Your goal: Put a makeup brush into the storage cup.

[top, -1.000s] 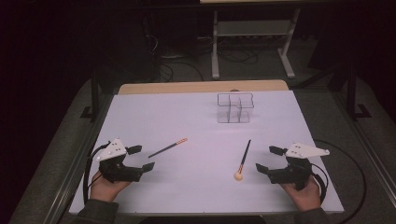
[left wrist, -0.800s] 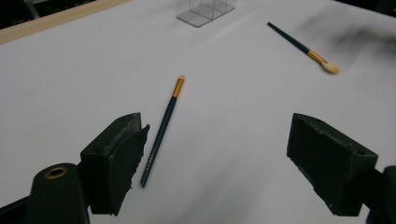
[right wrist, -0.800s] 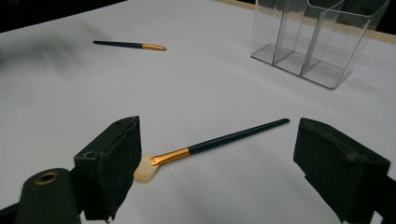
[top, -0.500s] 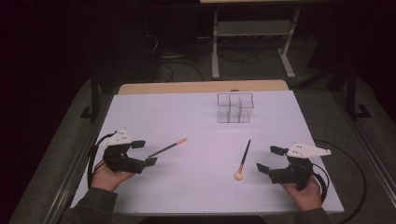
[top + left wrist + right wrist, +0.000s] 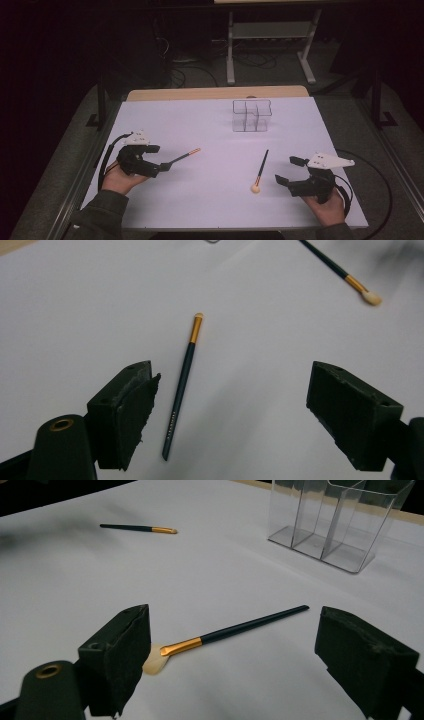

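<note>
On the worktop (image 5: 210, 200), the thin brush (image 5: 182, 157) lies left, the fluffy brush (image 5: 260, 171) right, the organiser (image 5: 251, 115) behind them

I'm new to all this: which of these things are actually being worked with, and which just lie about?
In use: left tongs; right tongs; thin brush; fluffy-tipped brush; probably the clear divided holder.

Just about: metal stand and cables on the floor behind.

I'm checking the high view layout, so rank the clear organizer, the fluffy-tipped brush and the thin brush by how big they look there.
1. Clear organizer, largest.
2. Fluffy-tipped brush and thin brush: similar length; the thin brush's handle end is hidden by the left gripper, so I won't rank them.
</note>
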`<action>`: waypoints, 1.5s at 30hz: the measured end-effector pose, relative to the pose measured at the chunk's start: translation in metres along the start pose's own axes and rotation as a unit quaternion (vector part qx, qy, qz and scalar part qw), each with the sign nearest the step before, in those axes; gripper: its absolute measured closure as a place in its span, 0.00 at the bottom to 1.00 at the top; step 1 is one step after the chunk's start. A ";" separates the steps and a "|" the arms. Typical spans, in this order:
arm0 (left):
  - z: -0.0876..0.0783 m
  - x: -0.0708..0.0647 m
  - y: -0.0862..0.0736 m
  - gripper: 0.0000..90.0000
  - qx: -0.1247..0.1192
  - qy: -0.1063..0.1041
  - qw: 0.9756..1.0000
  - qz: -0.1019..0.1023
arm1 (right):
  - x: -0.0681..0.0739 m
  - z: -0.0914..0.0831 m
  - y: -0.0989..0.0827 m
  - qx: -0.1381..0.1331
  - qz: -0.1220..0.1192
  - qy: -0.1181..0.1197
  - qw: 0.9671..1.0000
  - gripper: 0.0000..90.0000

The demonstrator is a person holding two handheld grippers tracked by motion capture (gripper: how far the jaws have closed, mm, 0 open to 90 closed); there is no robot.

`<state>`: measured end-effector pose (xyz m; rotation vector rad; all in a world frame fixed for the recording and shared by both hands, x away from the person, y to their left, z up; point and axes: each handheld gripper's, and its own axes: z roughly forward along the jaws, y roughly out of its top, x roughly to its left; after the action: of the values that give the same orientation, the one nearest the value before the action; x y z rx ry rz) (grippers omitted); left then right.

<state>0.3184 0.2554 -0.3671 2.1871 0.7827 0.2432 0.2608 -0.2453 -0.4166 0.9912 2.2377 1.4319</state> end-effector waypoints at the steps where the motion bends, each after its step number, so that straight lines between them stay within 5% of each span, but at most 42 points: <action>1: 0.001 0.000 0.002 0.21 0.005 0.000 1.000 -0.001 | 0.000 0.000 0.000 0.000 0.000 0.000 1.000 0.16; 6: 0.007 0.003 0.011 0.23 0.006 -0.001 1.000 0.003 | 0.000 0.000 0.000 -0.003 -0.001 0.004 1.000 0.16; 18: 0.030 0.010 0.031 0.26 0.053 0.007 0.998 0.020 | -0.002 -0.005 0.000 -0.013 0.002 0.004 1.000 0.16; 28: 0.045 0.015 0.035 0.28 0.080 0.005 0.997 0.011 | -0.002 -0.008 -0.001 -0.016 0.006 0.004 1.000 0.16; 40: 0.065 0.022 0.041 0.37 0.115 0.005 0.993 0.018 | -0.003 -0.008 0.000 -0.020 0.008 0.007 1.000 0.16; 45: 0.080 0.021 0.040 0.42 0.145 0.003 0.989 0.036 | -0.002 -0.008 0.000 -0.016 0.006 0.007 1.000 0.16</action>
<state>0.3854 0.1986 -0.3932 2.4918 0.7821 0.1802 0.2575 -0.2523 -0.4136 0.9884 2.2155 1.4786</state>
